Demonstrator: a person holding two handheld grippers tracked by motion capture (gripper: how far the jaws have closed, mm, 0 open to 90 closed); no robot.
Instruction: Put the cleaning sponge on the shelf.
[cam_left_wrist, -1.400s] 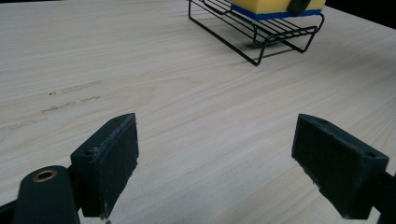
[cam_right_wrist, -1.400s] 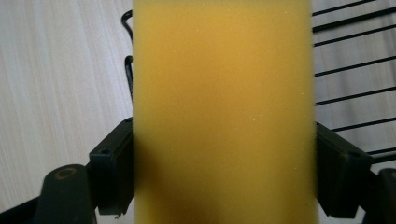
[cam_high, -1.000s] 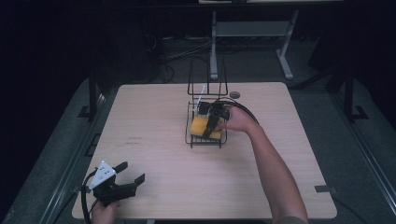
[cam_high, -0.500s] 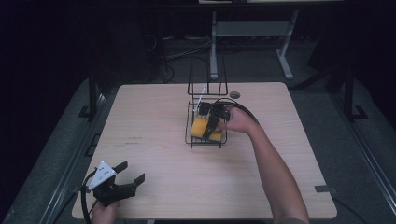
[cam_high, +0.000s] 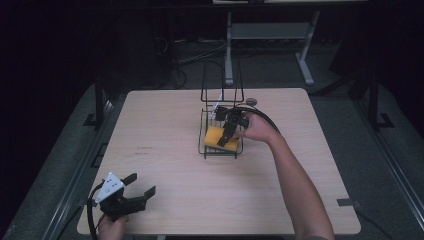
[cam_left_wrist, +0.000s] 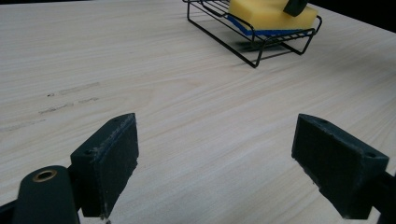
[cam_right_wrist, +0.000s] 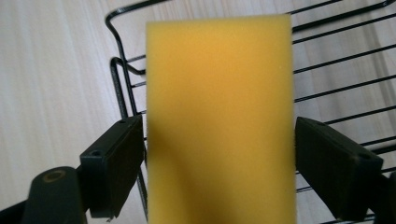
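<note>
Sponge (cam_right_wrist: 219, 116) unmoved, between open jaws

My arms are showing bare, no sleeves. My left gripper (cam_high: 134, 189) is wearing a grey three-cornered plate and trailing a black cable; my right gripper (cam_high: 231, 131) is looking all black, a brass eyelet sitting beside its pads.

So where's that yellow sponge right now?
The yellow sponge lies in the black wire rack near the middle of the table in the high view, with the right gripper over it, one jaw on each side.
</note>
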